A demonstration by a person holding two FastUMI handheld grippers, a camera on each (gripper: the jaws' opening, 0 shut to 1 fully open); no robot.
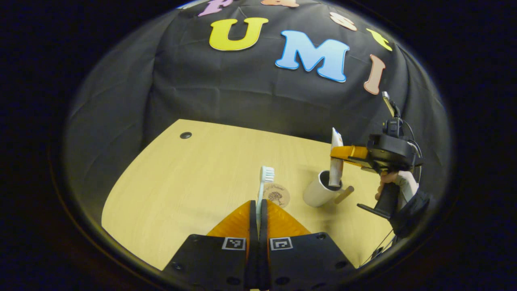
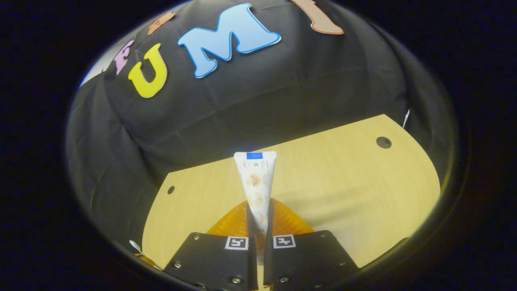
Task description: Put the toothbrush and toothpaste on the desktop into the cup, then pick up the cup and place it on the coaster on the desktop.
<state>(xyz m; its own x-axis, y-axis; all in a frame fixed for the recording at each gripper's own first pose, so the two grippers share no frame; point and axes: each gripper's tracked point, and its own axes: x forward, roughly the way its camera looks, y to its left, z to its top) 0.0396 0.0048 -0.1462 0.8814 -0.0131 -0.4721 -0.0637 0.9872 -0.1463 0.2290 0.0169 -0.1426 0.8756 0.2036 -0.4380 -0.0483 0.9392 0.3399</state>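
**Toothpaste over the cup, toothbrush waiting behind**

While the left gripper [image 1: 258, 210] clenches the toothbrush [image 1: 264, 182] upright, bristle head pointing to 12 o'clock, the coaster [image 1: 277, 195] lies on the desk [image 1: 181, 186] just beyond its tips at about 1 o'clock. Farther off at 2 o'clock stands the white cup [image 1: 319, 190], and above it the right gripper [image 1: 343, 152] holds the toothpaste [image 1: 336, 161] nearly vertical, its lower end already inside the cup's mouth. In the right gripper view, that gripper [image 2: 258, 226] grips the tube [image 2: 256, 182] with its long axis at 12 o'clock. The right hand is plainly nearer the cup; I judge the tube should drop straight down before the toothbrush travels toward 2 o'clock.
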